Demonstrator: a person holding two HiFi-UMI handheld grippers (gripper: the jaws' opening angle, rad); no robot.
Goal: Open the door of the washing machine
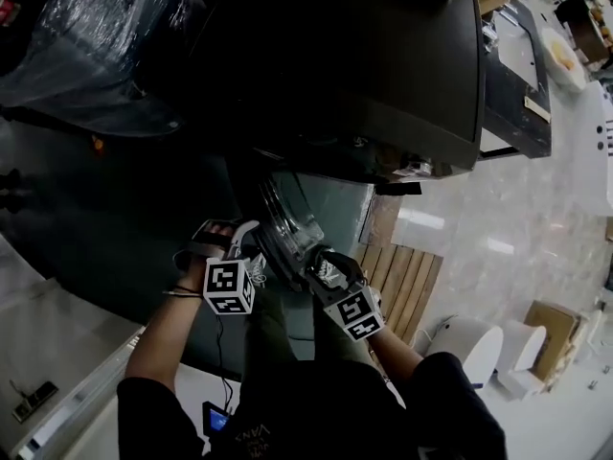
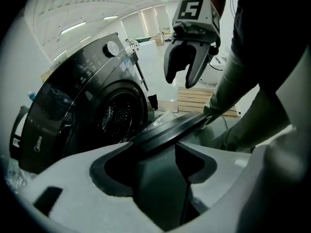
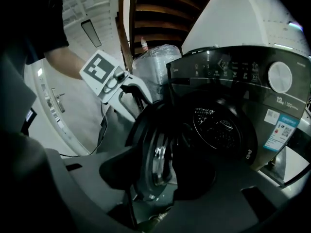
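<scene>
The black washing machine (image 1: 364,56) stands with its round door (image 1: 287,228) swung out, and the drum opening (image 2: 119,115) shows behind it. My left gripper (image 1: 251,242) is at the door's left side. Its jaws (image 2: 155,152) stand wide, the door's dark rim (image 2: 170,130) runs across just past the fingertips, and the pads do not press on it. My right gripper (image 1: 321,264) is at the door's right side. In the left gripper view the right gripper (image 2: 182,79) hangs above the rim, open and empty. From the right gripper (image 3: 155,169) the door (image 3: 153,149) shows edge-on.
A wooden pallet (image 1: 402,286) lies on the floor right of the machine. A plastic-wrapped bundle (image 1: 105,36) sits at the upper left. White drums (image 1: 479,343) and a cardboard box (image 1: 551,329) stand at the lower right, and a white door panel (image 1: 57,372) at the lower left.
</scene>
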